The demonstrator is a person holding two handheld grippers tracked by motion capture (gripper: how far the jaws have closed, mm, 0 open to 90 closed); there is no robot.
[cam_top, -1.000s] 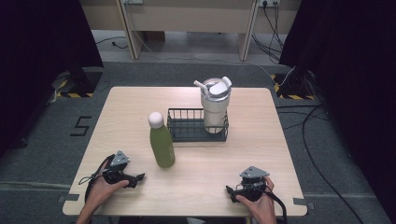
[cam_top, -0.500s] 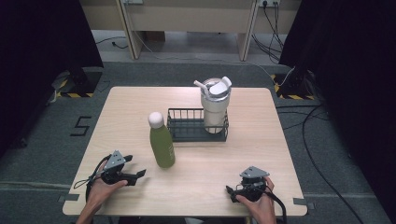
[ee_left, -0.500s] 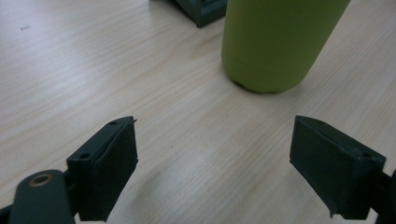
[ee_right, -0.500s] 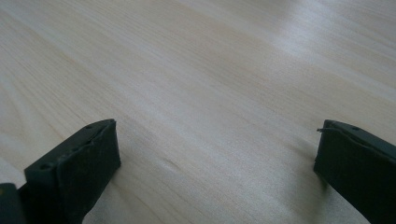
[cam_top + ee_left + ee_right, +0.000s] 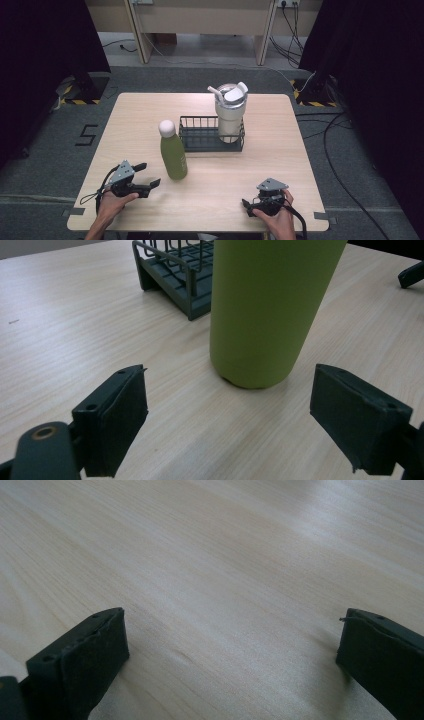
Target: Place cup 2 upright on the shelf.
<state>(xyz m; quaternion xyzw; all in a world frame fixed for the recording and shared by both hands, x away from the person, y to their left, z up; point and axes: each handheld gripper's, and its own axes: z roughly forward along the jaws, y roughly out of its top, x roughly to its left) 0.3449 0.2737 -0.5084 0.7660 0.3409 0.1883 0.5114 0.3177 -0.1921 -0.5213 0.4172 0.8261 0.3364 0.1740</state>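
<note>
At the lower left of the high view, the left gripper (image 5: 150,176) points its spread jaws, which have just been closing with nothing between them, at the matte green metal bottle with a white cap (image 5: 173,150) just beyond. At the lower right, the right gripper (image 5: 246,205) rests with jaws spread over bare light wooden table (image 5: 300,150). Farther back, the bottle stands beside a dark wire rack (image 5: 200,137) holding a cream lidded tumbler (image 5: 230,117).

One green bottle (image 5: 173,156), one tumbler (image 5: 230,114), one wire basket (image 5: 200,137), two tongs.
</note>
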